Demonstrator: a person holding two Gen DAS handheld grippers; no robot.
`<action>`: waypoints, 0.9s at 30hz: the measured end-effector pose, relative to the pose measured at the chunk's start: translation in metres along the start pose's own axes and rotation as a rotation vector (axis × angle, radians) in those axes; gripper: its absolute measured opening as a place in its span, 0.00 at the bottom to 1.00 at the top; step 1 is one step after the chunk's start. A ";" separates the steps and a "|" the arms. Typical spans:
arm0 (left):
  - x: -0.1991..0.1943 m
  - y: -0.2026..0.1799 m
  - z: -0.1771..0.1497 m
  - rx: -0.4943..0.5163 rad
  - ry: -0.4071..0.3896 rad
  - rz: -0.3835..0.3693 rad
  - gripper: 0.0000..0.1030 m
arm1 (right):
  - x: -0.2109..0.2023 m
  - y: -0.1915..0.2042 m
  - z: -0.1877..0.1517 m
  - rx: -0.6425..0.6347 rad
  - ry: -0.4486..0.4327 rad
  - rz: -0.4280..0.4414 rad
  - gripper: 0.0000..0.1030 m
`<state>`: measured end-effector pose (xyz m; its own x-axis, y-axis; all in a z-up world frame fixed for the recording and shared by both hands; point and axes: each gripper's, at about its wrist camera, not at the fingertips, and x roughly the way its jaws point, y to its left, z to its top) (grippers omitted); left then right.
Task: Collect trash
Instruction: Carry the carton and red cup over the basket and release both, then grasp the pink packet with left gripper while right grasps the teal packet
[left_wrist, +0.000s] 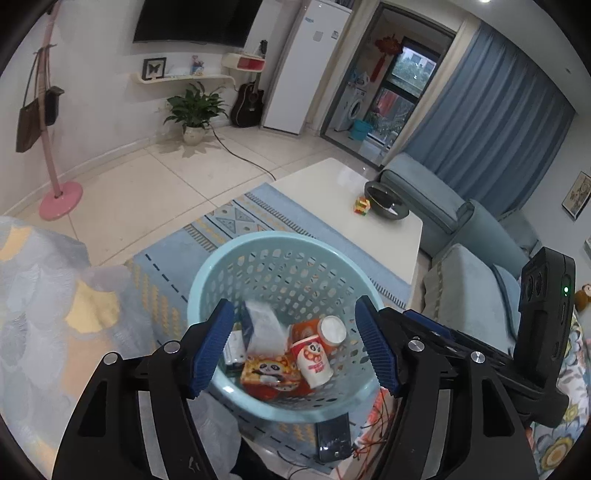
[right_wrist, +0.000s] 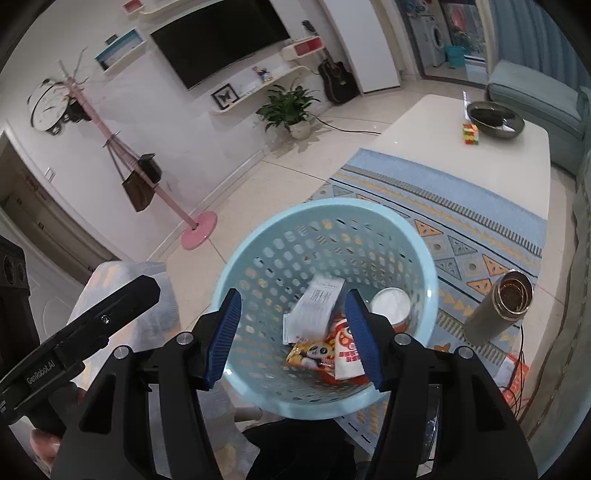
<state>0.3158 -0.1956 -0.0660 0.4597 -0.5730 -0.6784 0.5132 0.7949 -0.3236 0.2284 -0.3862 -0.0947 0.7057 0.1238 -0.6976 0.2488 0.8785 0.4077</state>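
A light blue perforated basket (left_wrist: 207, 291) (right_wrist: 424, 258) stands on the patterned rug. Inside lie a panda paper cup (left_wrist: 314, 360) (right_wrist: 347, 354), an orange panda box (left_wrist: 269, 373) (right_wrist: 310, 354), a white packet (left_wrist: 262, 325) (right_wrist: 317, 306) and a jar with a white lid (left_wrist: 332, 330) (right_wrist: 391, 304). My left gripper (left_wrist: 294, 301) hangs over the basket's near rim, open, with nothing pressed between its blue pads. My right gripper (right_wrist: 293, 293) is also above the basket and open. The white packet shows between its fingers, loose, tilted over the other trash.
A white coffee table (left_wrist: 332, 206) (right_wrist: 424, 140) beyond the rug holds a dark bowl (left_wrist: 386, 201) and a coloured cube (left_wrist: 362, 205). An open metal flask (right_wrist: 498, 314) stands right of the basket. A phone (left_wrist: 332, 435) and orange cables (left_wrist: 376, 417) lie near it. Sofa at right.
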 end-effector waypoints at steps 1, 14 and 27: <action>-0.004 0.001 -0.001 -0.002 -0.008 0.003 0.64 | -0.001 0.005 -0.001 -0.014 -0.003 0.000 0.53; -0.095 0.045 -0.017 -0.100 -0.160 0.096 0.64 | -0.018 0.092 -0.014 -0.202 -0.026 0.083 0.53; -0.201 0.161 -0.054 -0.335 -0.320 0.385 0.71 | -0.010 0.180 -0.036 -0.351 -0.024 0.160 0.62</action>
<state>0.2670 0.0583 -0.0173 0.7891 -0.2215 -0.5730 0.0340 0.9470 -0.3193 0.2420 -0.2123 -0.0353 0.7339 0.2649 -0.6255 -0.1053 0.9540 0.2805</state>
